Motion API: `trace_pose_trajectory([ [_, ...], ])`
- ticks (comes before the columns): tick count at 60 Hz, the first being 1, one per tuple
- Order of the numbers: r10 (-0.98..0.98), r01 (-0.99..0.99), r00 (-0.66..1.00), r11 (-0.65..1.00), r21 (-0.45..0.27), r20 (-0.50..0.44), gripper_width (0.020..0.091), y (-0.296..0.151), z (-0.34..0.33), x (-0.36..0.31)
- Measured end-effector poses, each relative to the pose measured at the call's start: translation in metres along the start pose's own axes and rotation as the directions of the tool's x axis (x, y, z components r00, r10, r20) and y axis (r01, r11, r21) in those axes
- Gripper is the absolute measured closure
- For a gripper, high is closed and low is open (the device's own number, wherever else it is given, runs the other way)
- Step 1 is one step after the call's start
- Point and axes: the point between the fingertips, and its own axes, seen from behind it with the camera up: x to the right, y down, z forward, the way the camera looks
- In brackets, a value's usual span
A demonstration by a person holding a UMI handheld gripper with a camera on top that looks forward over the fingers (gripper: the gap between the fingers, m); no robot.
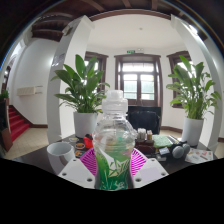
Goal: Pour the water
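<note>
At the frame's lower centre, the gripper (pixel 113 168) clamps a clear bottle (pixel 114 135) upright between its pads. Left of it on the desk (pixel 35 160) sits a white cup (pixel 60 151), with plants (pixel 82 85) behind.

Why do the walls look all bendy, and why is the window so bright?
Gripper view: the wide-angle lens curves the white pillar and walls near the rim; daylight through the glass doors makes that part brightest, leaving the potted plants darker; the clear plastic bottle between the hand-held gripper fingers catches small glints and looks sharp, and the pink pads look pressed against it.
</note>
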Motion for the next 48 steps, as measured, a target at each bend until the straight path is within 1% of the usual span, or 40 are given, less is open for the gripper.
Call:
trace_pose_trajectory([
  [2,0.008,-0.008,1.000,1.000,-0.004,-0.009,0.0711,0.000,0.000,0.001],
  [3,0.011,-0.011,1.000,1.000,-0.007,-0.012,0.0679,-0.001,0.000,0.001],
  [6,0.007,-0.007,1.000,1.000,-0.012,-0.016,0.0623,-0.001,0.002,0.001],
  [8,0.003,-0.003,1.000,1.000,-0.028,-0.018,0.0585,0.001,0.002,0.000],
  [9,0.002,-0.003,1.000,0.999,-0.047,-0.019,0.0545,0.004,0.001,0.000],
  [10,0.002,-0.004,1.000,0.998,-0.069,-0.021,0.0458,0.010,0.002,0.000],
  [11,0.004,-0.006,1.000,0.995,-0.095,-0.021,0.0415,0.014,0.000,0.000],
  [12,0.006,-0.009,1.000,0.993,-0.115,-0.020,0.0333,0.017,-0.002,-0.001],
  [13,0.011,-0.013,1.000,0.992,-0.127,-0.020,0.0222,0.018,-0.004,-0.002],
  [15,0.024,-0.026,1.000,0.992,-0.126,-0.020,0.0233,0.016,-0.010,-0.004],
  [16,0.029,-0.031,0.999,0.992,-0.122,-0.019,0.0265,0.015,-0.013,-0.005],
  [17,0.032,-0.035,0.999,0.992,-0.118,-0.021,0.0273,0.014,-0.018,-0.007],
  [21,0.035,-0.040,0.999,0.993,-0.113,-0.041,0.0252,0.012,-0.040,-0.005],
  [25,0.020,-0.028,0.998,0.991,-0.132,-0.060,0.0246,0.012,-0.070,-0.006],
  [30,0.005,-0.024,0.992,0.988,-0.150,-0.124,0.0245,0.010,-0.111,0.004],
  [41,0.062,-0.102,0.965,0.984,-0.145,-0.254,0.0247,-0.006,-0.191,0.025],
  [45,0.070,-0.119,0.956,0.980,-0.159,-0.285,0.0241,-0.009,-0.213,0.034],
  [48,0.077,-0.131,0.946,0.979,-0.156,-0.314,0.0241,-0.014,-0.228,0.042],
])
